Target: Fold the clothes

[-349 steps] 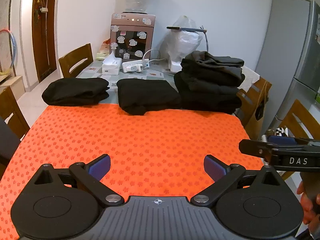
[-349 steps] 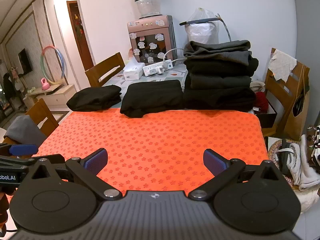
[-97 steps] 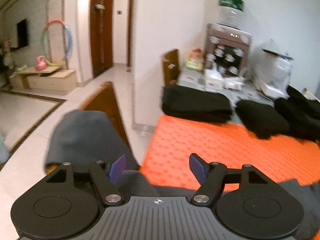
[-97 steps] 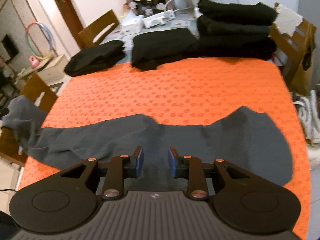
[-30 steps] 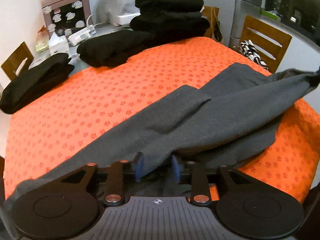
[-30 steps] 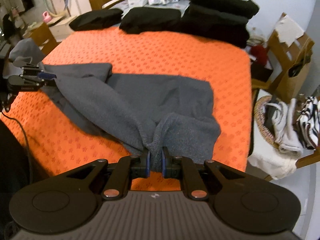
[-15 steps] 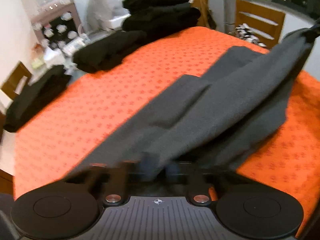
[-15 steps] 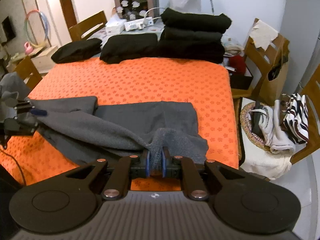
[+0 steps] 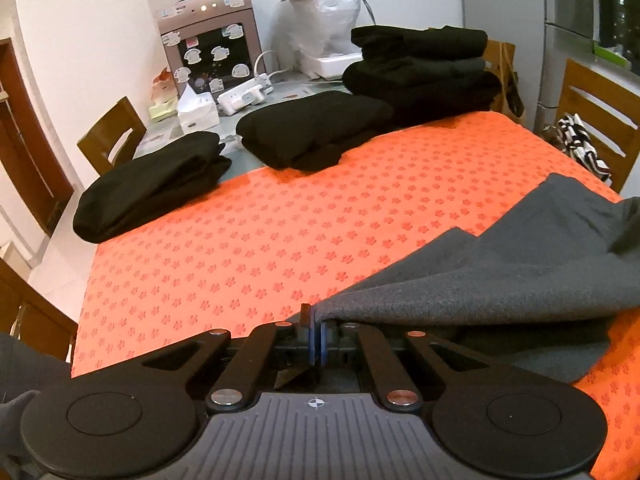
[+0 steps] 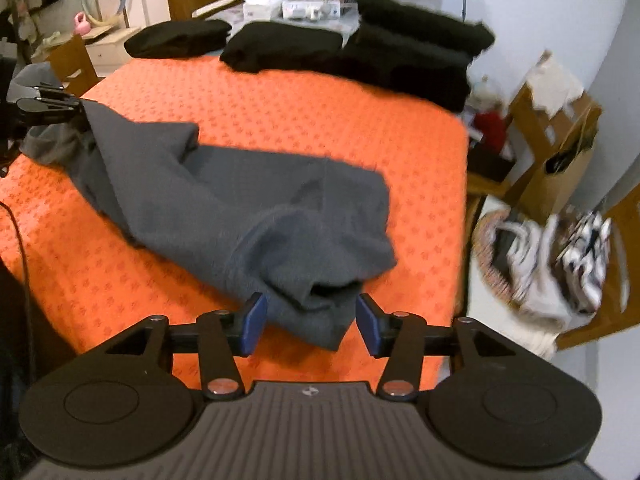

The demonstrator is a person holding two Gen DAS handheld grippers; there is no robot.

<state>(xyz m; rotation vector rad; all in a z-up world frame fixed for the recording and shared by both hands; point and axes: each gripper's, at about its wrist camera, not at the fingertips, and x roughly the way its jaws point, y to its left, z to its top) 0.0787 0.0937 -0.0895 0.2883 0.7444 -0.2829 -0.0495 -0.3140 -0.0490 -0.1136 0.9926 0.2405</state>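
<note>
Even indoor light, one sharp view and one smeared by motion

The left wrist view is crisp and evenly lit, its orange table cover (image 9: 248, 240) bright, shadows soft. The right wrist view is blurred, worst at the far black stack (image 10: 416, 52) and right-hand floor clutter. Both bow strongly at dark-cornered fisheye edges; black clothes lose detail.
</note>
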